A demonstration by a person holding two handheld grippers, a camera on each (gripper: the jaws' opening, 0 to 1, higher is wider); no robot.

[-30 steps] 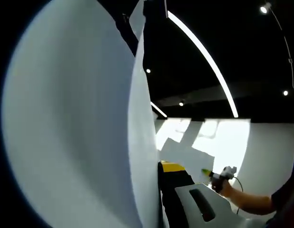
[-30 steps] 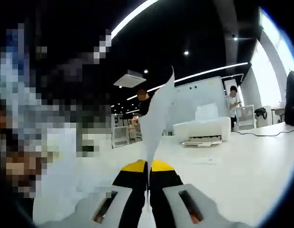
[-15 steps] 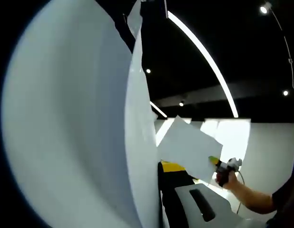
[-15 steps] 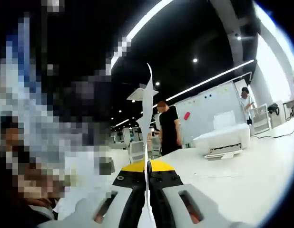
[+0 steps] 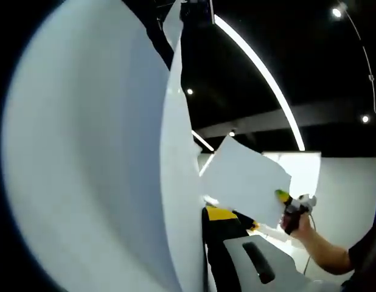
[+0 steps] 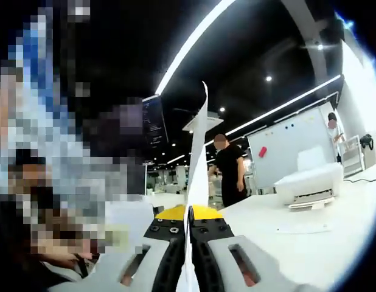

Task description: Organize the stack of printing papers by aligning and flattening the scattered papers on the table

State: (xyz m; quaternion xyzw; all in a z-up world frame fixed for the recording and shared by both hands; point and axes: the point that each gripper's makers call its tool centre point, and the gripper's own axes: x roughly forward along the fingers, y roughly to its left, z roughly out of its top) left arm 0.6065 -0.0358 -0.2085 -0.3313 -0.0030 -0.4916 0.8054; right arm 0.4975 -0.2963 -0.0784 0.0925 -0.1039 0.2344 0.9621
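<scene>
Big sheet [image 5: 97,164] is up in the air in the left gripper view, bowed across everything from 12 round to 6 on the left side, edge-on at centre. My left tongs [image 5: 207,243] sit at 6; one yellow-tipped arm shows right of the sheet's edge, the other is behind the paper, so I can't tell if they're pinching.

Second sheet [image 6: 197,152] stands edge-on between my right tongs [image 6: 188,222], pressed together on its lower edge, rising toward 12. The same sheet [image 5: 246,179] shows at 3 in the left gripper view, held by those tongs [image 5: 285,204] with the hand [image 5: 302,224] behind.

Table [image 6: 309,243] runs off toward 4, with a loose sheet [image 6: 300,229] and a printer [image 6: 309,181] on it; a person in black [image 6: 229,173] stands beyond.

Handling call: paper is light, floppy, creases easily and slips sheet on sheet. I'd grip near an edge or corner, lightly, and lay it down flat rather than drop it.
</scene>
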